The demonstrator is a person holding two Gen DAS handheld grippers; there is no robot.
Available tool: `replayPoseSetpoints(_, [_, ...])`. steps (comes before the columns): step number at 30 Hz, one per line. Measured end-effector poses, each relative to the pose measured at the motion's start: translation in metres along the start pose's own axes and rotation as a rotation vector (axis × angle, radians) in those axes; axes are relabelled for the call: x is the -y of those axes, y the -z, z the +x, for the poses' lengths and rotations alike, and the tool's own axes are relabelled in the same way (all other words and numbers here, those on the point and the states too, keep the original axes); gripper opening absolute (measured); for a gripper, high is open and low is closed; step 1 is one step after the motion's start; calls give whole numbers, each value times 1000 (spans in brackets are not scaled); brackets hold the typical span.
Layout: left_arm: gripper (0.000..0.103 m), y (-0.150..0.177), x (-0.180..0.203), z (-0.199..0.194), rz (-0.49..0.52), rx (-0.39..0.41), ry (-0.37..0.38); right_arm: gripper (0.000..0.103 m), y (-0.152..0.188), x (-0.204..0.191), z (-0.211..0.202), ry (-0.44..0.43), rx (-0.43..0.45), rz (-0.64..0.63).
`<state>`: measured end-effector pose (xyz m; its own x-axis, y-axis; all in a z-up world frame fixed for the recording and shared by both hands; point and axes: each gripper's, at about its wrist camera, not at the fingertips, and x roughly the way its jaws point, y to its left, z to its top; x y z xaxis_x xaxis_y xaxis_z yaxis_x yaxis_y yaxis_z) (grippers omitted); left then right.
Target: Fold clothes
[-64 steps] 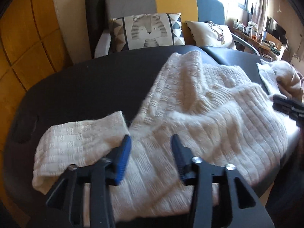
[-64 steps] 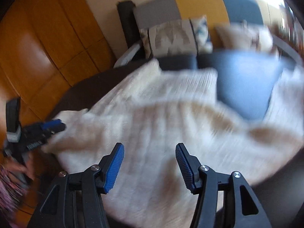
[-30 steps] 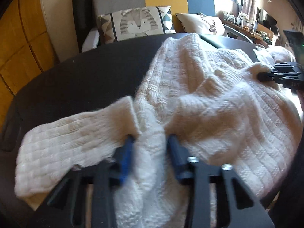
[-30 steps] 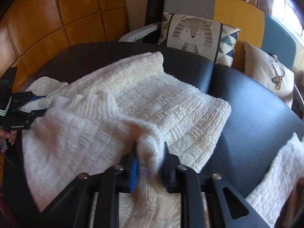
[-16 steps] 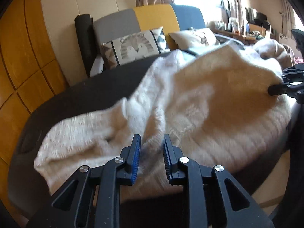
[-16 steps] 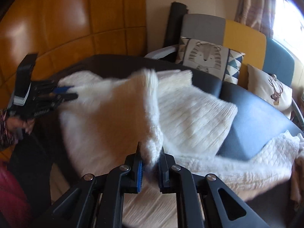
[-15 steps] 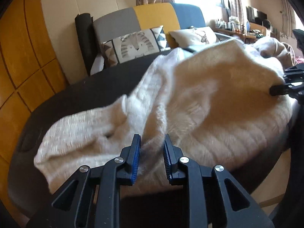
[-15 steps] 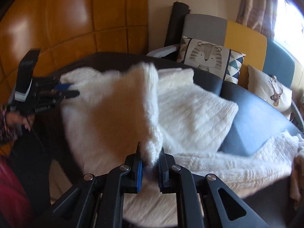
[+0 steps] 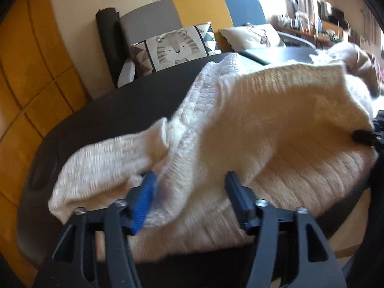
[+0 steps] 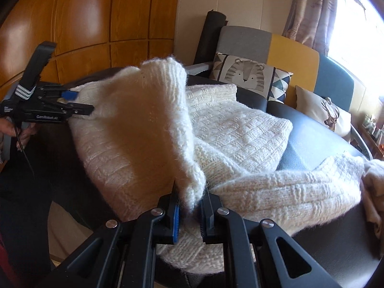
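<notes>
plainly, right claw (image 10: 188,212) pinching cream sweater (image 10: 235,129), left claw (image 9: 189,192) spread wide, "genrobot.ai" printed on it

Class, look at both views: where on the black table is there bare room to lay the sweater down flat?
Bare table lies between the sweater and the deer cushion, and on the far left between the sleeve and the tiger cushion. The near edge is crowded: sweater, left gripper, right gripper.

Both wrist cameras look low and close along their fingers, sharing the cream sweater (image 9: 276,120) and tiger cushion (image 10: 249,76).
</notes>
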<state>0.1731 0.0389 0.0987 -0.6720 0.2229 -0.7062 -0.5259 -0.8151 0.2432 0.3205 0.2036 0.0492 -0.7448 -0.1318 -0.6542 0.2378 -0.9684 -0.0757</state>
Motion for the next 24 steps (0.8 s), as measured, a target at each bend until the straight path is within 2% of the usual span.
replayPoseSetpoints(4, [68, -13, 2, 19, 32, -35, -8, 12, 2, -1, -1, 0, 9, 14])
replayPoseSetpoints(6, [68, -15, 2, 28, 13, -61, 5, 12, 4, -2, -4, -2, 14, 19])
replayPoseSetpoints(7, [63, -15, 2, 30, -6, -69, 18, 13, 4, -3, -5, -5, 17, 22])
replayPoseSetpoints(8, [49, -14, 3, 30, -20, -70, 36, 13, 5, -3, -6, -8, 23, 21])
replayPoseSetpoints(10, [36, -8, 6, 29, -37, -58, 66, 19, 8, -4, -8, -21, 41, 13])
replayPoseSetpoints(13, [33, 3, 16, 19, -7, -11, 32, 25, 9, -12, -11, -5, 59, -35])
replayPoseSetpoints(16, [30, 11, 24, 9, 30, 23, -8, 32, 3, -23, -7, 29, 25, -92])
replayPoseSetpoints(18, [30, 13, 22, 6, 21, 35, -15, 33, -3, -25, -3, 47, 8, -105])
replayPoseSetpoints(20, [30, 13, 18, 3, -2, 43, -12, 33, -9, -27, 1, 65, -2, -126])
replayPoseSetpoints(21, [30, 13, 15, 2, -14, 47, -11, 29, -12, -27, 3, 77, -5, -136])
replayPoseSetpoints(22, [30, 12, 13, 0, -26, 51, -10, 19, -15, -24, 5, 82, -7, -126])
replayPoseSetpoints(24, [30, 12, 8, -2, -49, 59, -8, 12, -20, -12, 6, 66, -12, -44])
